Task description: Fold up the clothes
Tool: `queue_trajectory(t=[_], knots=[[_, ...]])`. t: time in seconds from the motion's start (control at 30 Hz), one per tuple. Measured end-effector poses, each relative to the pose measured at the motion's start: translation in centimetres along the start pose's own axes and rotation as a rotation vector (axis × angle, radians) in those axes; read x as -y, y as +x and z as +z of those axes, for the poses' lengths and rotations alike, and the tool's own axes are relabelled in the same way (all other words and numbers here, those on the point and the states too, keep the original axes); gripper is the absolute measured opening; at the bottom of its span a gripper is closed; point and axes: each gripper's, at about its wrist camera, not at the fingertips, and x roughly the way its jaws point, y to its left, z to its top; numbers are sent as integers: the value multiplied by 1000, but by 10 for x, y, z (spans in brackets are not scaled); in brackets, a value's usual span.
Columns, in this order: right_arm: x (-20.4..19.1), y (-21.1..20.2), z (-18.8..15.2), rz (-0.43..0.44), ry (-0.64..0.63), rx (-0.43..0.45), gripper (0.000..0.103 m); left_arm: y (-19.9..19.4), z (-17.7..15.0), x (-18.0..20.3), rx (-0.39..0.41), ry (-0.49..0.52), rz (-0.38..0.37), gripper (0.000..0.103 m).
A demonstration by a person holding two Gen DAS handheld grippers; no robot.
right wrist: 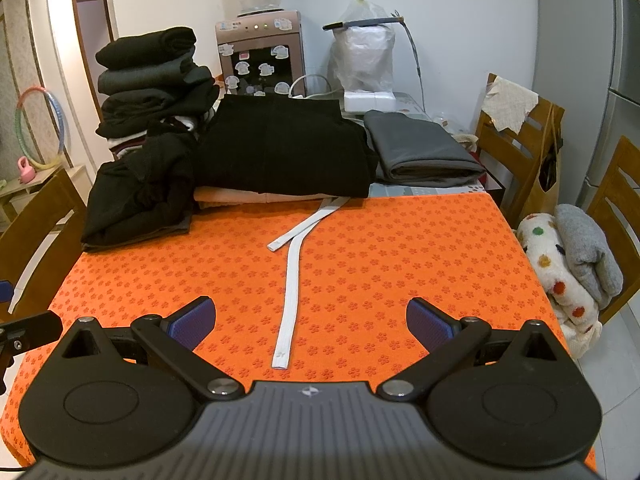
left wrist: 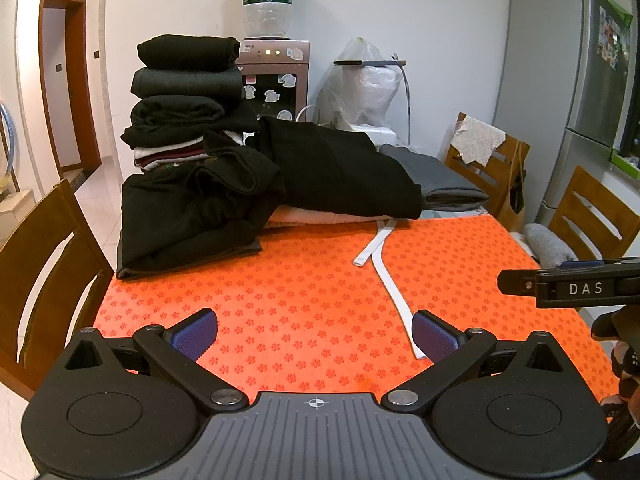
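Both tools, the left tool (left wrist: 315, 332) and the right tool (right wrist: 311, 320), hover spread wide with nothing between their pads above the near edge of the orange-covered bench (right wrist: 400, 248). Folded dark clothes (right wrist: 280, 148) lie piled along the far edge, and a white belt (right wrist: 290, 280) trails from them toward the near edge.

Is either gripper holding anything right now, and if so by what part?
Nothing is held. The left gripper and right gripper are both open above the orange mat.

Table (right wrist: 400, 248) under orange cloth; black clothes (right wrist: 280, 148), grey fold (right wrist: 420, 152), white strap (right wrist: 290, 280) on it.
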Motion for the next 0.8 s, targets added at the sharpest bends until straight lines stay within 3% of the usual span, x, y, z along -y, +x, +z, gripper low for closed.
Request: queue_trajectory(t=[0.47,0.8], knots=[[18,6,29,2,-17,-22,102,11,18,14,-40,-9,-4,103],[26,21,44,54,-29,-24,102,12,29,24,-24,-14,43,103]])
